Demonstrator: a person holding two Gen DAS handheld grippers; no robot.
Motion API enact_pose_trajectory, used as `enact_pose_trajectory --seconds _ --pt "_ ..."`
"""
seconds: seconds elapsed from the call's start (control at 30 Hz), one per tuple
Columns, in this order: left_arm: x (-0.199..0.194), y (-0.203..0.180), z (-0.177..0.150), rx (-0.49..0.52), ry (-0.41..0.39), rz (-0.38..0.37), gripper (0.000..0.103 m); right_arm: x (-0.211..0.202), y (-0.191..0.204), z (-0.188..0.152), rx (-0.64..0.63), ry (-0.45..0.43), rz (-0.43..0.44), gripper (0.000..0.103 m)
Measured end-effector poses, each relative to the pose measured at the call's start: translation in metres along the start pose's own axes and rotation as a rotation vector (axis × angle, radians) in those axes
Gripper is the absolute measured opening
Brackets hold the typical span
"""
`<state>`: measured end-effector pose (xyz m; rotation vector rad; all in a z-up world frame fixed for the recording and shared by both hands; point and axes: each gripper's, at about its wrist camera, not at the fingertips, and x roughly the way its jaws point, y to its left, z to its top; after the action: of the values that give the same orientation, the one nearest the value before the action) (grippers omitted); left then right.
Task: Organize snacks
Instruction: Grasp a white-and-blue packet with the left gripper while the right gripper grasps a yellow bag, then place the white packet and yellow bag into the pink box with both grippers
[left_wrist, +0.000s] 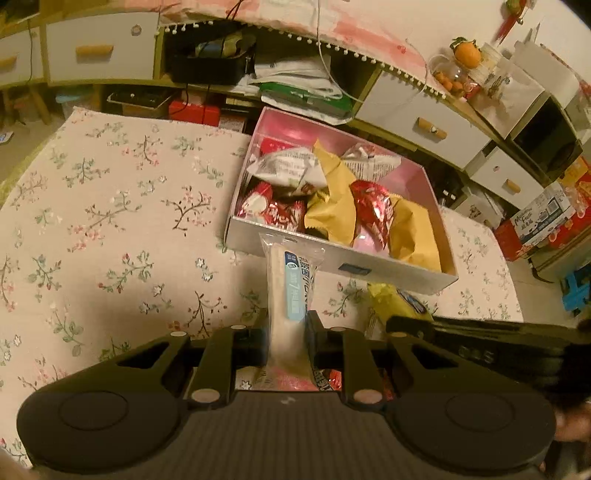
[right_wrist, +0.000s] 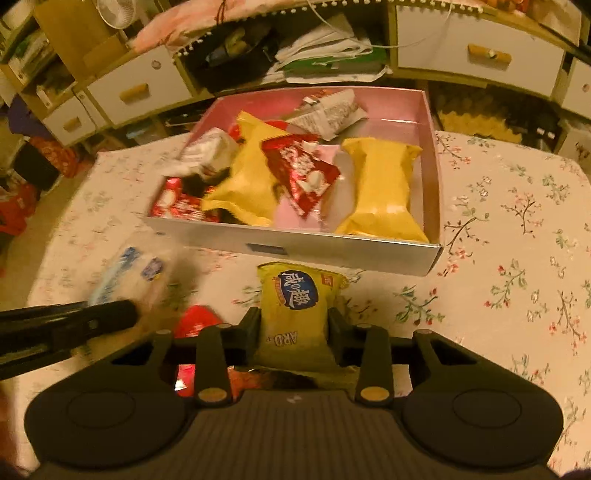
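Left gripper (left_wrist: 287, 338): we see its fingers clamped on a pale clear-wrapped snack (left_wrist: 286, 295) with a blue printed stripe, at lower centre of the left view.
Right gripper (right_wrist: 293, 332): fingers pinch a yellow packet (right_wrist: 295, 310) bearing a blue oval label, lower centre.
Box (right_wrist: 332, 251): pink inside, white outside, on the floral worktop (right_wrist: 517, 258); we count yellow, red and white packets in it.

White drawers (left_wrist: 98, 51), floral tablecloth (left_wrist: 110, 221), perhaps oranges (left_wrist: 467, 53) on the cabinet.
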<state>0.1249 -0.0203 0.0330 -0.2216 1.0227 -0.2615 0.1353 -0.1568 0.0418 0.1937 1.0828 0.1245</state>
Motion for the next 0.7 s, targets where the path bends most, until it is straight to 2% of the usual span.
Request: enact_pose_trajectory --seconds 0.3,0.5,0.7 --pt "-0.006 -0.001 0.002 0.011 -0.028 -0.016 0.023 -0.027 -0.012 -0.003 0.053 0.006 0.031 0.034" --pt "-0.005 -0.007 0.003 0.027 -0.04 -0.033 0.023 -0.035 -0.018 0.002 0.091 -0.026 0.047 0.034" --pt "-0.008 -0.013 0.011 0.042 -0.091 -0.057 0.023 -0.049 -0.035 0.011 0.147 -0.092 0.062 0.034"
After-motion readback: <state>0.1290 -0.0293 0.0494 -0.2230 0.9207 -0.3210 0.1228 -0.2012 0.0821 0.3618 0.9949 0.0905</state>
